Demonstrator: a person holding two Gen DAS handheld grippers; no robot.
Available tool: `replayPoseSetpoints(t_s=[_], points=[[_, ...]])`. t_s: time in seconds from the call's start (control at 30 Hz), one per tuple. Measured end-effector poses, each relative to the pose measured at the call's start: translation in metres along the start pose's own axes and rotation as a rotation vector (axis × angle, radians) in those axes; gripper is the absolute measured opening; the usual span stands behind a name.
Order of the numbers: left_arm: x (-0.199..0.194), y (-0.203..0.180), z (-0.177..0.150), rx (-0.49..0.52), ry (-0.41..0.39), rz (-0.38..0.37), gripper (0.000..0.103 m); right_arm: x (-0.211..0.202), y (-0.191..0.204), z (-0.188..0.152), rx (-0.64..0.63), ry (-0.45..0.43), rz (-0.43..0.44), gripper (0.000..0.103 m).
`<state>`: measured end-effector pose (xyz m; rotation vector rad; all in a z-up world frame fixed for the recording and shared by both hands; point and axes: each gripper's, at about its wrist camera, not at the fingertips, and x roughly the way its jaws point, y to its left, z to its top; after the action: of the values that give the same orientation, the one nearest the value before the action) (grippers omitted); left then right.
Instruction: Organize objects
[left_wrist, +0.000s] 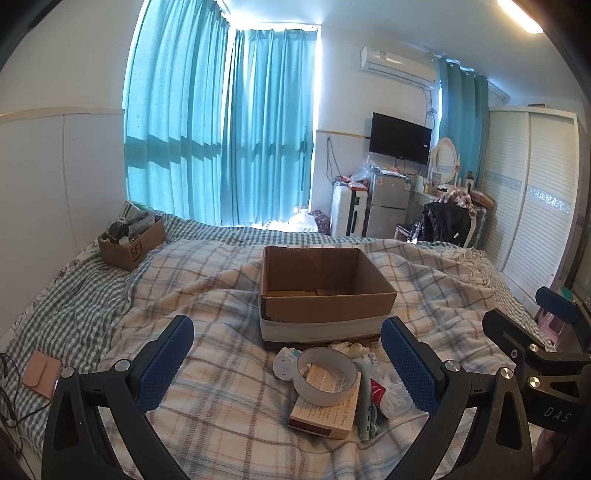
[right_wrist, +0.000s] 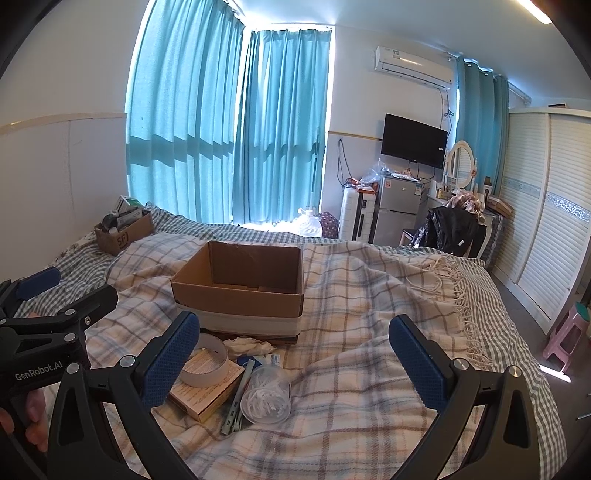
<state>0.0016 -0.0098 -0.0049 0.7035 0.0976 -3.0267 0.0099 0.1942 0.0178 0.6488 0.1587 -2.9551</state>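
An open, empty cardboard box (left_wrist: 325, 288) (right_wrist: 240, 284) stands on the plaid blanket. In front of it lies a small pile: a white tape roll (left_wrist: 327, 374) (right_wrist: 207, 360) on a flat carton (left_wrist: 325, 413) (right_wrist: 203, 391), a clear tub of cotton swabs (right_wrist: 266, 397), a green clip strip (right_wrist: 236, 402), a white round plug (left_wrist: 282, 363) and crumpled tissue (right_wrist: 249, 345). My left gripper (left_wrist: 288, 365) is open, its fingers either side of the pile. My right gripper (right_wrist: 295, 362) is open, just right of the pile.
A second cardboard box (left_wrist: 131, 240) full of items sits at the bed's far left. A pink wallet (left_wrist: 40, 373) and a black cable lie at the left edge. A wardrobe (right_wrist: 546, 221), fridge and chair stand beyond the bed; a pink stool (right_wrist: 565, 336) is at right.
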Motion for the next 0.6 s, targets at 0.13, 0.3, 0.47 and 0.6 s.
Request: replayPoseSetpoints(t_s=[0.13,0.3,0.47,0.6], points=[[0.0004,0.0009,-0.0007,-0.002,0.002,0.002,0.103,0.0003,0.0005,0.0006,0.000,0.001,0.003,0.103],[0.0003,0.0010,-0.0007,-0.003,0.002,0.002,0.103,0.0004,0.0007,0.0005,0.001,0.002,0.002,0.103],[-0.0004,0.0050,-0.0036,-0.016,0.007,0.004,0.103,-0.0005,0.0009,-0.0004,0.000,0.005,0.004,0.103],[-0.0015,0.0071,-0.0033,-0.020,0.005,0.007,0.103,-0.0026,0.0010,-0.0008,-0.004,0.002,0.006,0.103]])
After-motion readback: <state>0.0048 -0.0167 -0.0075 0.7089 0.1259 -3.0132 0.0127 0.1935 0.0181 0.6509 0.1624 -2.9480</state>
